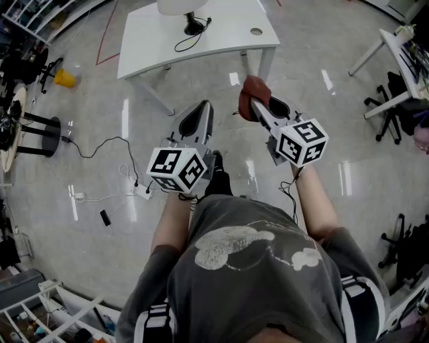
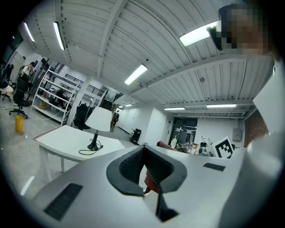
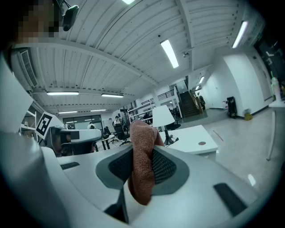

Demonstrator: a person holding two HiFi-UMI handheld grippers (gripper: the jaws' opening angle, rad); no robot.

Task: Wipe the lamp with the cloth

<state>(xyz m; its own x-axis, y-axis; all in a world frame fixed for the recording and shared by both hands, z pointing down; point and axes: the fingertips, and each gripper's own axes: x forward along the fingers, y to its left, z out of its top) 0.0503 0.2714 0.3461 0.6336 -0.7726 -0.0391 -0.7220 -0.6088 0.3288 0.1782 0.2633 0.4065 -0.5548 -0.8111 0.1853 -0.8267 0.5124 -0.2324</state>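
looking down through the head view, i saw both grippers held out over the pale floor, short of the white table [image 1: 231, 37]. the right gripper [image 1: 257, 106] had its jaws pressed onto the reddish-brown cloth [image 1: 251, 89], which bunched up past the jaw tips. in the right gripper view the cloth [image 3: 141, 167] ran as a thick fold between the two dark ribbed pads, rising above them and hanging down below them, with the jaws tight against it on both sides. the left gripper [image 1: 201, 112] sat just beside the right one. in its own view the left gripper [image 2: 144, 153] had its jaws brought together at the tips, with nothing caught between the pads; only a narrow slit stayed lower down, and a bit of red showed through it.

the lamp [image 1: 182, 8] stood at the far edge of the table, its white shade cut off by the top of the head view, its black base and coiled cord on the tabletop. it was well apart from both grippers, and the cloth was not touching it. from the left gripper view the lamp [image 2: 99, 121] stood upright on the table [image 2: 62, 141]; from the right gripper view the lamp [image 3: 163, 116] showed just behind the top of the cloth. a yellow object [image 1: 65, 79] lay on the floor to the left of the table.
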